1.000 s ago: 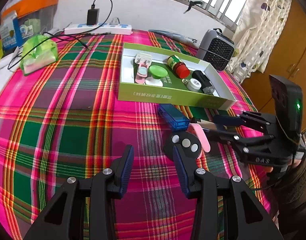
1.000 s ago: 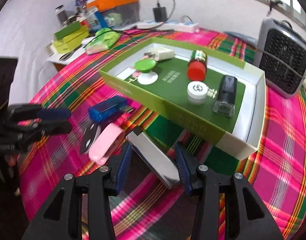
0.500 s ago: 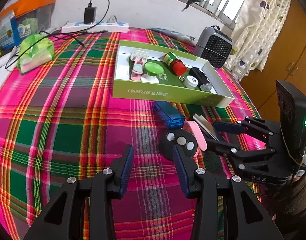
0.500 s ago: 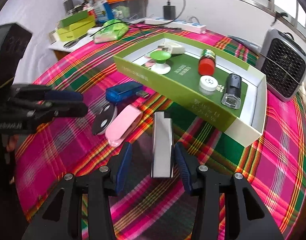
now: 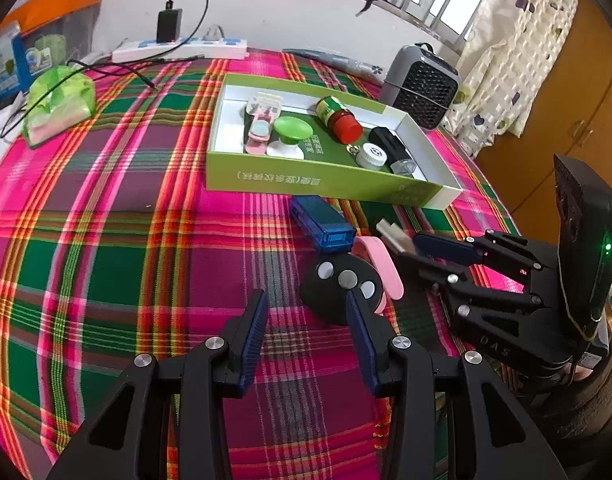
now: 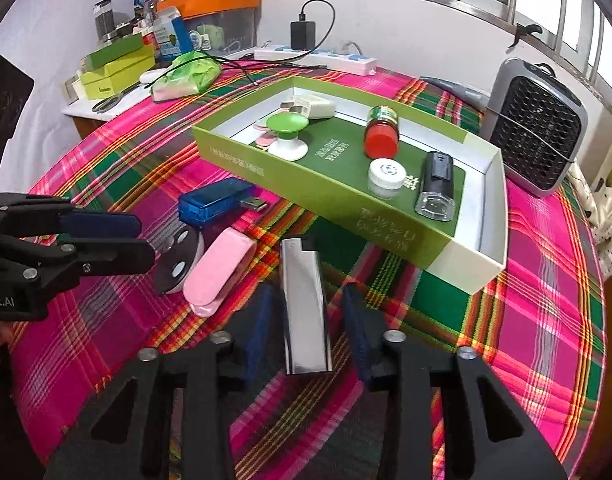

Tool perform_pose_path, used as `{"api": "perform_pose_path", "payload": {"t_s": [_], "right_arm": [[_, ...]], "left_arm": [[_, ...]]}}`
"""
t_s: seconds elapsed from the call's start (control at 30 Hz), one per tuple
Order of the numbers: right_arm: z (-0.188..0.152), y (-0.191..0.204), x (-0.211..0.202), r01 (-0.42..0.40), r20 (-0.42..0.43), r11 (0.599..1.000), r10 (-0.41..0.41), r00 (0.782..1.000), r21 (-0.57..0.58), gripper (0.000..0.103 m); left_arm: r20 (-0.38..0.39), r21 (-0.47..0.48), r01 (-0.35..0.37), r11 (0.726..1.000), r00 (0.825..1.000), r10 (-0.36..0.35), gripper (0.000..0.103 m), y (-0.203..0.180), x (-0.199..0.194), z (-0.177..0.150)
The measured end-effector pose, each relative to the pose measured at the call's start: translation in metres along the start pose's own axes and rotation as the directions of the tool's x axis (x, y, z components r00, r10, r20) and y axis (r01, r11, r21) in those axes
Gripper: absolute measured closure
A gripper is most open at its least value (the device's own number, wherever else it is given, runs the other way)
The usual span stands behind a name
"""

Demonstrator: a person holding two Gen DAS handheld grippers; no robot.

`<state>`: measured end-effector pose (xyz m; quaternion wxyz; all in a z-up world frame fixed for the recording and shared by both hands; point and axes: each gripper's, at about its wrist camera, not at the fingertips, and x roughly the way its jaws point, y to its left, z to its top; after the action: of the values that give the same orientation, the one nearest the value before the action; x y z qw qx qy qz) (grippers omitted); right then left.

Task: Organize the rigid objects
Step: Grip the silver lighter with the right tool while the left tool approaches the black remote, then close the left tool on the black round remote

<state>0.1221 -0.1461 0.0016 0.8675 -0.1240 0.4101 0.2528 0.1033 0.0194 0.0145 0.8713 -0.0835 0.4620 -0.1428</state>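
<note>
Closing around the silver lighter [image 6: 306, 312], the right gripper [image 6: 307, 320] has just been narrowing its jaws; the lighter lies between them on the plaid worktop [image 6: 545, 320], though a sliver of gap remains either side, so no firm pinch yet. A second ago it sat askew; now it lines up with the fingers. Probably the pick-up before the green box [image 6: 385, 216].

Left gripper [image 5: 306, 332] hangs open, empty, beside the black round remote [image 5: 341, 284]. Lighter: smooth, mirror-bright, slab-shaped. Cloth: woven, matte.

Pink-green plaid tablecloth [image 6: 545, 280], lime green box [image 6: 306, 184], silver lighter [image 6: 306, 312], translucent blue USB stick [image 6: 210, 204], pink case [image 6: 218, 272]
</note>
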Motion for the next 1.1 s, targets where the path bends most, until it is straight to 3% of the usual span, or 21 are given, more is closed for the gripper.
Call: {"api": "perform_pose_path", "payload": {"t_s": [0.07,0.63,1.1], "right_arm": [[-0.001,-0.002,-0.001,0.002,0.002,1.0,-0.002,1.0,0.005,0.078],[-0.01,-0.009,-0.013,0.018,0.023,0.999,-0.019,1.0,0.048,0.078],[-0.012,-0.009,-0.013,0.025,0.023,0.998,-0.026,0.999,0.051,0.078]], "left_arm": [[-0.005,0.0,0.002,1.0,1.0,-0.002,0.063,-0.001,0.002,0.0],[-0.025,0.017,0.028,0.999,0.999,-0.028,0.059,-0.012,0.018,0.009],[-0.012,0.048,-0.033,0.998,0.999,0.034,0.059,-0.026,0.023,0.009]]}}
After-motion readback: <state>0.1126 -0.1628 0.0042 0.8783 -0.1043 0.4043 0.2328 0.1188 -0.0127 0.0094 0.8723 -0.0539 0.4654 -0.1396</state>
